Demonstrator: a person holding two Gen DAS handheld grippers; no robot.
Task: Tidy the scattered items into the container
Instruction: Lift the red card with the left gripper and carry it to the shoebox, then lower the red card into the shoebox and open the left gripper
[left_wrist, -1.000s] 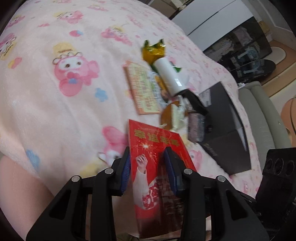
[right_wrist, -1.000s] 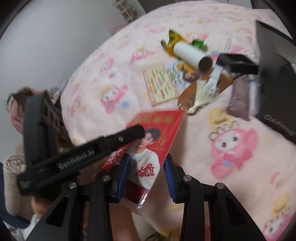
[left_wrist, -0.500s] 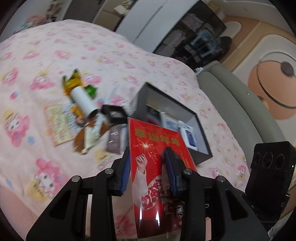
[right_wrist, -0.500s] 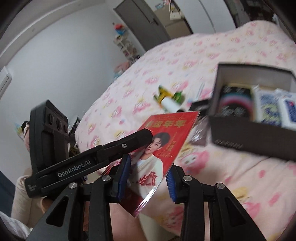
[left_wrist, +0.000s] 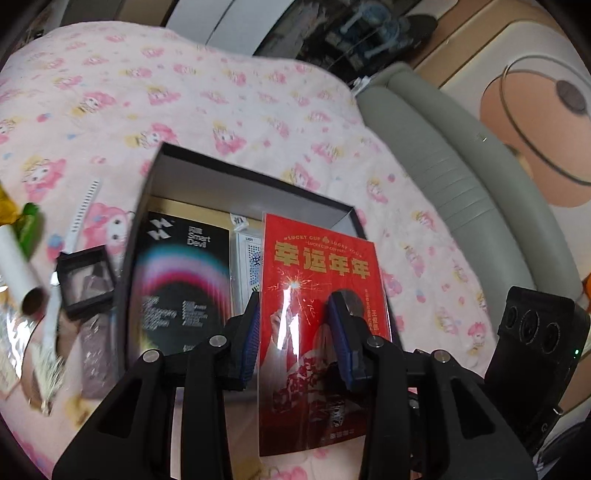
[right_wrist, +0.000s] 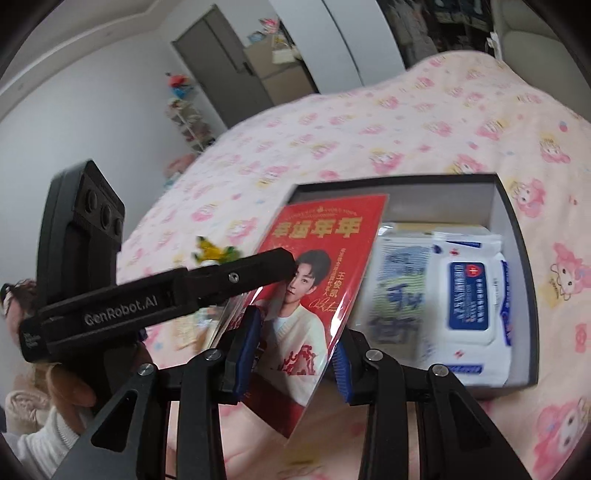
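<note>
Left wrist view: half a second ago the dark open box (left_wrist: 240, 177) was farther off; now it fills the middle, and the flat red card with gold letters in a shiny clear sleeve (left_wrist: 317, 295) hangs over its near right part. The card stands on its long side, top edge pointing away toward the box's far wall. The left gripper (left_wrist: 295, 332) pinches the card, one blue pad on each face. In the right wrist view, the right gripper (right_wrist: 295, 347) also has a blue pad on each side of the card's lower part; I cannot tell if it squeezes. A white wipes pack (right_wrist: 472, 291) lies in the box. A white paper tube (left_wrist: 16, 266) and small black square frame (left_wrist: 86, 280) lie on the pink cartoon blanket (left_wrist: 221, 92), left of the box.
</note>
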